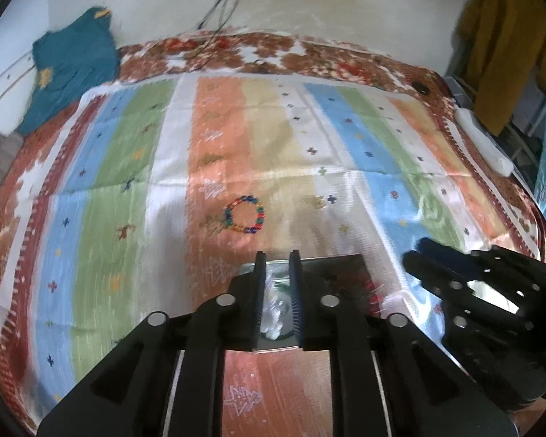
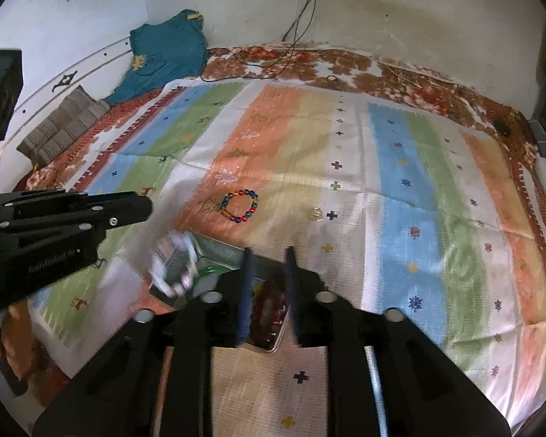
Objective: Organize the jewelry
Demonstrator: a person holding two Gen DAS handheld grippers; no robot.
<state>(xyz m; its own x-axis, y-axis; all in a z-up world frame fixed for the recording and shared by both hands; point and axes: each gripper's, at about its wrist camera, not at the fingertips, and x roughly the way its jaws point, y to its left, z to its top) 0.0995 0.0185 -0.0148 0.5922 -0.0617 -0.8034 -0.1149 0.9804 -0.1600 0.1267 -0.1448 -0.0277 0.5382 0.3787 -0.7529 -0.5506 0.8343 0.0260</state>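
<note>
I use the metal tray (image 1: pixel 340 260) as my marker for where things are. It sits on the striped cloth (image 1: pixel 214 138) right below both my tools, so I can drop jewelry straight down into it.

My left gripper (image 1: pixel 277 260) hangs over the left part of the tray. Its two fingers stand a little apart, and a white beaded piece (image 1: pixel 273 309) shows in the gap. From the other camera the white piece (image 2: pixel 173 267) looks blurry, just over the tray's left end. I cannot tell if I am pinching it or if it lies loose in the tray.

My right gripper (image 2: pixel 267 253) hangs over the right part of the tray, above some dark red jewelry (image 2: pixel 271 309) lying inside. Its fingers are apart and grip nothing.

The colorful bead bracelet (image 1: pixel 244 215) lies flat on the cloth, just past the far edge of the tray. A small gold piece (image 2: pixel 315 214) lies past the tray too, to the bracelet's right. I think these two still need to go in.
</note>
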